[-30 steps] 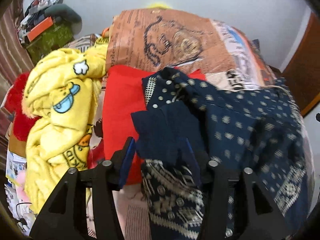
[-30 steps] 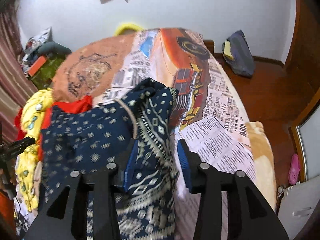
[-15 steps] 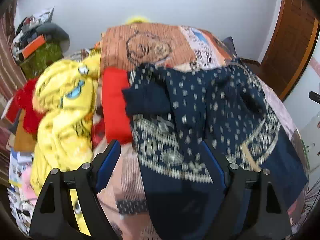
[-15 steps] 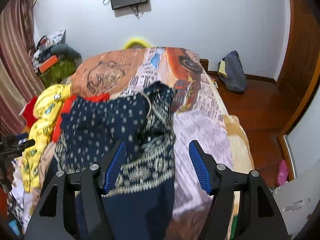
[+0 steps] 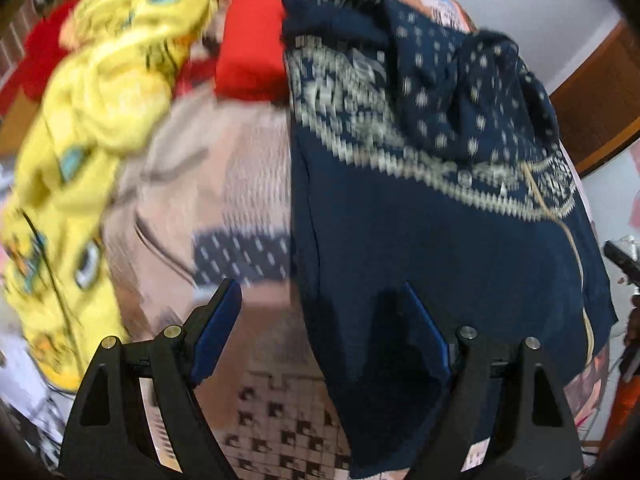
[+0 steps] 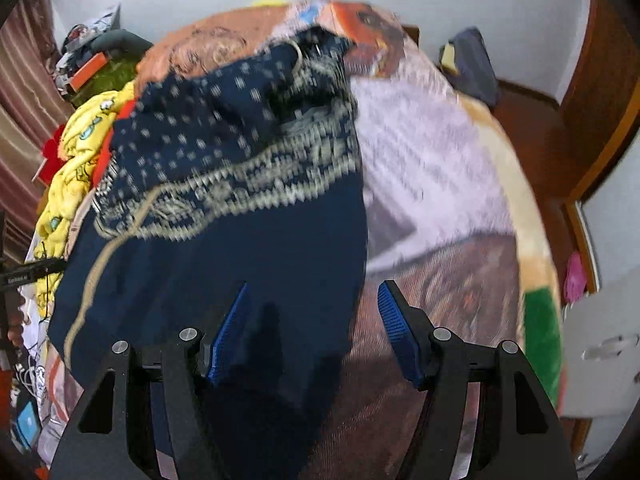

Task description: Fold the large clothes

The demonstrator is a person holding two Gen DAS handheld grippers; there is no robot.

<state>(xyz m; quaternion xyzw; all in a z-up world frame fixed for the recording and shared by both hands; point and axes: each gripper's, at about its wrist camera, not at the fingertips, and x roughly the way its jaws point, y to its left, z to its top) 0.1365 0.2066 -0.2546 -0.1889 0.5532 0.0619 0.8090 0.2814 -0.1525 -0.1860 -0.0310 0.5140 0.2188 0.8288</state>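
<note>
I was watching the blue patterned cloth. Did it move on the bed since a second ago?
Yes. The blue patterned cloth was bunched up near the car picture; now it spreads down the bedspread toward the open right gripper.

Printed bedspread, dark bag on the wooden floor, pink slipper beside the bed.

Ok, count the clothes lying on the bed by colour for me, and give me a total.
Navy patterned: 1, the large garment spread across the bed.
Yellow cartoon-print: 1, the crumpled piece at the side.
Red: at least 1, the folded piece beside the navy one; more red shows behind the yellow, too blurred to tell if separate.
Total: 3 clearly seen.
</note>
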